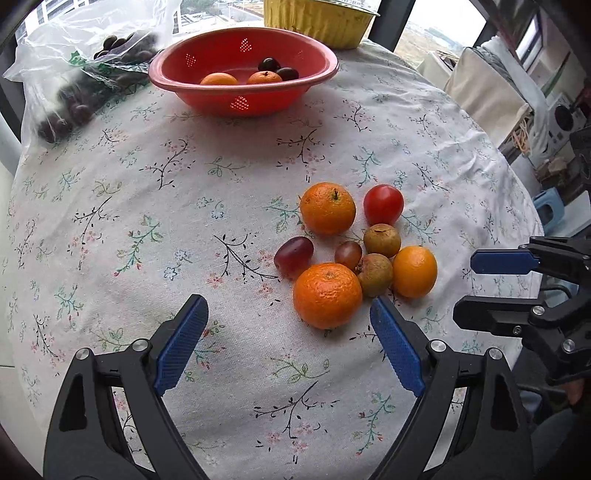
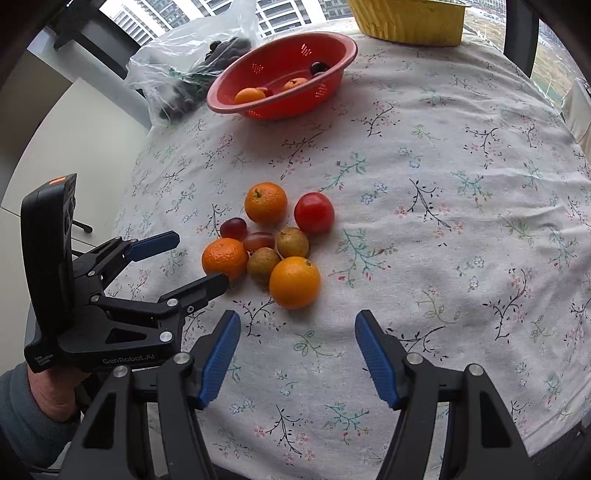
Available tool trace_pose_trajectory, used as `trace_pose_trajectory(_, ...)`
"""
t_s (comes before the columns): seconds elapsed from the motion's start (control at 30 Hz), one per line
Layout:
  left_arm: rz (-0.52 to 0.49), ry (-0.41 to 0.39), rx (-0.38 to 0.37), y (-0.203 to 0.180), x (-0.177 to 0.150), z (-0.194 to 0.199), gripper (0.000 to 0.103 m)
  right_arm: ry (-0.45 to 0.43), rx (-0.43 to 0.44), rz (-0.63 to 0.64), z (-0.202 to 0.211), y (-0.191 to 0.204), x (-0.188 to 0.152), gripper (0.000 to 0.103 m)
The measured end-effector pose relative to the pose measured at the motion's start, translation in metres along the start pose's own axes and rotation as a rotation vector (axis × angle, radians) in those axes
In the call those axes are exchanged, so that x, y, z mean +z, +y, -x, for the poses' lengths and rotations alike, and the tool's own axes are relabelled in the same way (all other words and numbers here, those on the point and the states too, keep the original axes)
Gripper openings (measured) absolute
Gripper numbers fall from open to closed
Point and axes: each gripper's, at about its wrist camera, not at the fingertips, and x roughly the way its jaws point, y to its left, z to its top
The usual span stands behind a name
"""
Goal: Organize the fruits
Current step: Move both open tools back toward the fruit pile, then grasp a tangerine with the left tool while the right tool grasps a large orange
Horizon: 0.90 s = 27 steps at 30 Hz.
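Note:
A cluster of fruit lies on the flowered tablecloth: three mandarins, the nearest the largest, a red tomato, two red grapes and two small brown fruits. My left gripper is open, its right pad beside the nearest mandarin and nothing between the pads. It also shows in the right wrist view, left gripper, with one fingertip touching or nearly touching that mandarin. My right gripper is open and empty, just short of a smooth mandarin. The red colander at the back holds two mandarins and dark grapes.
A clear plastic bag of dark grapes lies left of the colander. A yellow ribbed container stands behind it. The round table's edge falls away at the right, with furniture beyond. A sleeved hand holds the left gripper.

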Motion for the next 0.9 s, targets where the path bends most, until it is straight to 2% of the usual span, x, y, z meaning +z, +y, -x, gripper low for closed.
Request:
trace_pose_trajectory(0.27, 0.002, 0.011, -0.031, -0.001, 0.010, -0.012, 0.087, 0.047, 0.003, 0.078, -0.016, 0.002, 0.015, 0.066)
trace_pose_trajectory(0.47, -0.006, 0.030, -0.060, -0.006, 0.009, -0.020, 0.066, 0.069, 0.007, 0.110, -0.022, 0.005, 0.023, 0.065)
trace_pose_trajectory(0.63, -0.014, 0.023, -0.088, -0.010, 0.012, -0.020, 0.053, 0.097, -0.004, 0.144, -0.031, 0.007, 0.025, 0.058)
trace_pose_trajectory(0.7, -0.023, 0.023, -0.099, -0.014, 0.013, -0.020, 0.043, 0.111, 0.005, 0.149, -0.033, 0.007, 0.024, 0.053)
trace_pose_trajectory(0.8, -0.029, 0.018, -0.105, -0.017, 0.013, -0.020, 0.039, 0.118, 0.011, 0.157, -0.035, 0.007, 0.023, 0.050)
trace_pose_trajectory(0.9, -0.022, 0.017, -0.114, -0.016, 0.013, -0.020, 0.038, 0.121, 0.020, 0.154, -0.037, 0.006, 0.024, 0.047)
